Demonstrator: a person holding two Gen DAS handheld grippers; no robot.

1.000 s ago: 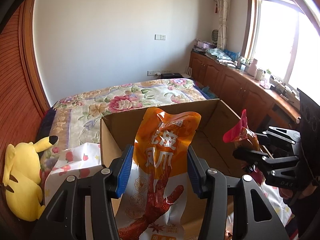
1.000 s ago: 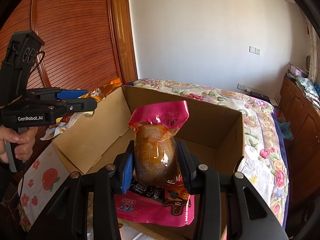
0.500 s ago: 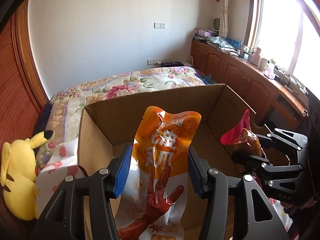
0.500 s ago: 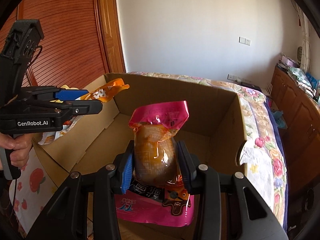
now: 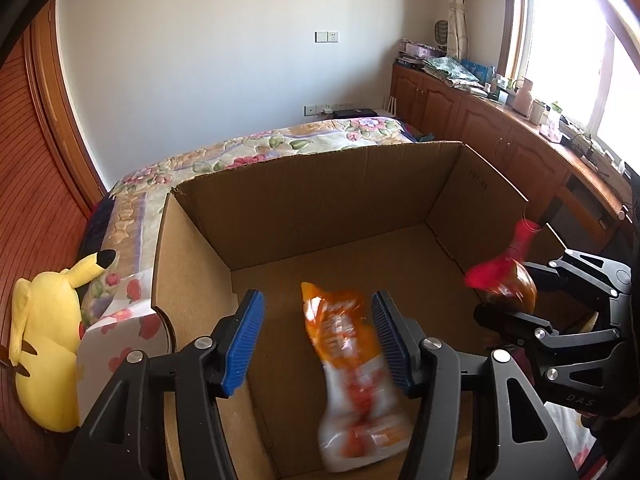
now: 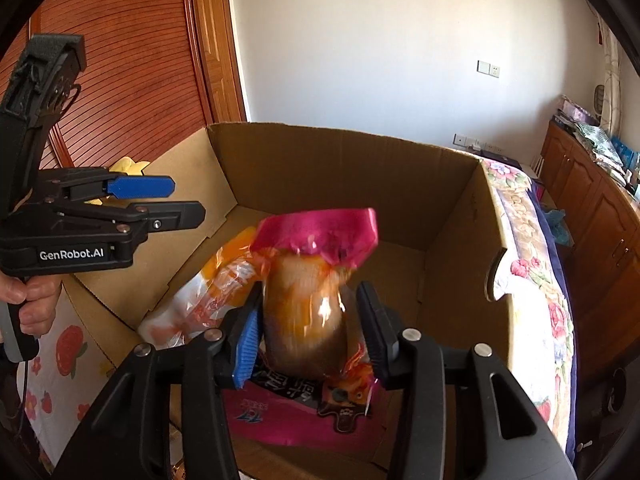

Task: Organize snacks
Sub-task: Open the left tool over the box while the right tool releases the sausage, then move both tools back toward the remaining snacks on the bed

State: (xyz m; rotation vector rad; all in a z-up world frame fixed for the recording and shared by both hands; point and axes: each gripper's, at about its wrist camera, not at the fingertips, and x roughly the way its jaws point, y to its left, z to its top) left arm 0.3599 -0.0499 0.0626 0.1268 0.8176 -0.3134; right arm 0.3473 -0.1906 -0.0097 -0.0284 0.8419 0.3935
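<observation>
two hand-held grippers reach over an open cardboard box [image 5: 304, 208] that sits on a bed.

nearest in the left wrist view, the left gripper [image 5: 318, 336] shows its blue ribbed pads spread apart. its jaws have just been opening. an orange and white snack packet [image 5: 352, 376], blurred, lies between the pads but is gripped by neither; it is close against the right-hand pad, and whether it touches cannot be told. its printing is too smeared to read. in the right wrist view this packet lies slanted against the box's left inner wall.

nearest in the right wrist view, the right gripper [image 6: 308, 332] has a brown snack pouch with a pink top [image 6: 310, 280] standing upright between its pads. these jaws have also just been opening; a gap shows beside the right-hand pad, and the left pad is just beside the pouch. whether the pouch is still pinched cannot be told. under it, on the box floor, lies a pink packet [image 6: 280, 416] with a dark printed panel; its characters are unreadable.

the left gripper's side reads "GenRobot.AI". a person's hand [image 6: 30, 300] grips its handle. the right gripper's body shows the letters "DAS". a box flap carries small handwritten digits, too faint to read.

left of the box lie a strawberry-print cloth [image 5: 120, 320] and a yellow plush toy [image 5: 44, 344]. beyond the box stretches a floral bedspread [image 5: 280, 140], then a white wall, wooden cabinets [image 5: 492, 120] and a bright window.
</observation>
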